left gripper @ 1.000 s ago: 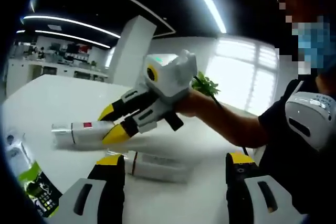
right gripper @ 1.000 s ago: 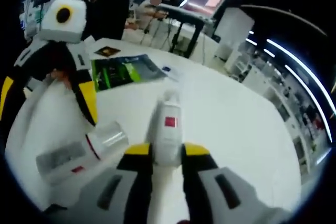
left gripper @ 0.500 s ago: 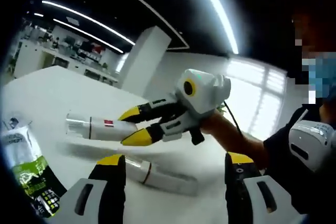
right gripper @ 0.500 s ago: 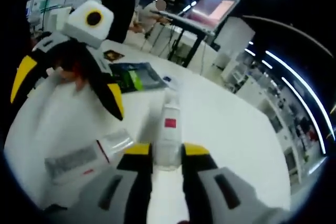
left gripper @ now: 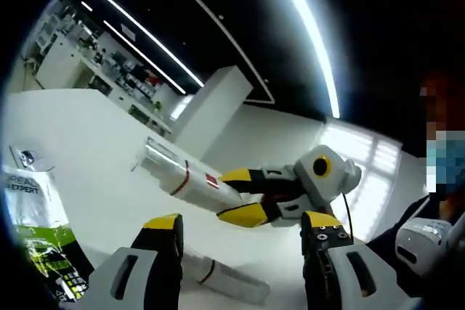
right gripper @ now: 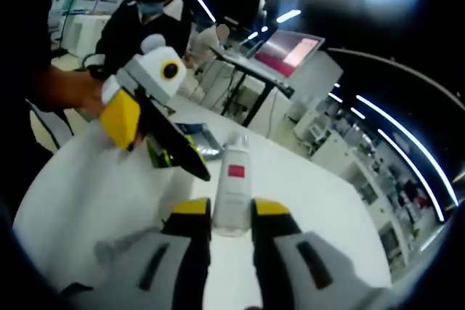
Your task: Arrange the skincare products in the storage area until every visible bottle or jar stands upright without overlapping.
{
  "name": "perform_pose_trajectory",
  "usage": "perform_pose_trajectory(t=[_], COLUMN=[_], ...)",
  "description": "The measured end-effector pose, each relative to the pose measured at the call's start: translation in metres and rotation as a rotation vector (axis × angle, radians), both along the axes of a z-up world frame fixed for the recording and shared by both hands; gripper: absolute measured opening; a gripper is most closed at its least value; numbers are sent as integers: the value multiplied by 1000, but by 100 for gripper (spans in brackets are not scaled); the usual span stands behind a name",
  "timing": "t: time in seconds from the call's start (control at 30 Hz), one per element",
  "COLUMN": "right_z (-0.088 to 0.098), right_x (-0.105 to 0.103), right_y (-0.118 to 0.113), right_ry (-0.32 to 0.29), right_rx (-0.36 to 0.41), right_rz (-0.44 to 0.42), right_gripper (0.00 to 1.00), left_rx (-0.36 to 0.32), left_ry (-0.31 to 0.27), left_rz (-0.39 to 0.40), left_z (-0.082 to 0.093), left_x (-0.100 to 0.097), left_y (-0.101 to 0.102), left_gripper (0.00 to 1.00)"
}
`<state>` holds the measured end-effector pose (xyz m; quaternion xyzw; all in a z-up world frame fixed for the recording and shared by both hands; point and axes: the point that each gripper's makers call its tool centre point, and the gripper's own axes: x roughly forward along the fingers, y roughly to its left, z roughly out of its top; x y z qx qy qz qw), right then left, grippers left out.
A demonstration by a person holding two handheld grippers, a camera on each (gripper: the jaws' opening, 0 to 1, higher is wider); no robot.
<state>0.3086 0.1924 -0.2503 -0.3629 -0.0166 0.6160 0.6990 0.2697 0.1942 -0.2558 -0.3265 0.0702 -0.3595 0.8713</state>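
Note:
My right gripper (right gripper: 231,210) is shut on a white bottle (right gripper: 232,179) with a red label and a clear cap, and holds it lifted off the white table (right gripper: 305,179). In the left gripper view the same bottle (left gripper: 182,174) slants up to the left, and the right gripper (left gripper: 237,195) clamps its lower end. A second white bottle (left gripper: 227,278) with a red band lies on its side on the table (left gripper: 80,136) below. My left gripper (left gripper: 240,224) is open with nothing between its jaws. In the right gripper view the left gripper (right gripper: 156,139) hangs above the table at the left.
A green and white packet (left gripper: 36,226) lies flat at the table's left edge; it shows behind the left gripper as a green packet (right gripper: 182,149). A person in dark clothes (right gripper: 138,19) stands at the back. Desks and a screen (right gripper: 287,52) lie beyond the table.
The right gripper has raised its bottle off the table and tipped it upward. The left gripper has lifted and tilted away from the lying bottle.

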Motion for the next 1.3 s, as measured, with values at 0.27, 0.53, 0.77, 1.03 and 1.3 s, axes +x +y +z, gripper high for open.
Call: perform_pose_trajectory(t=[0.27,0.53,0.77,1.03,1.3], right_z=[18,31,42,50,58], right_x=[-12,-23,-28,-36,-39], right_y=[-9,-19,-30,-41,-57], right_ry=[-33,-39,-51,-76,-102], right_rx=[51,122,178,218,246], right_rz=[9,4,-8,-15,-35], right_gripper=[19,19,19,19,20], left_rx=[-88,-216,-292,-346,-300], left_ry=[-28,-44,-46,-52,-79], left_rz=[34,62,76,81,63], left_z=[23,44,53,64,77], left_x=[4,10,13,12,7], left_y=[0,4,-1,-14,-32], left_gripper=[59,48,30,23,22])
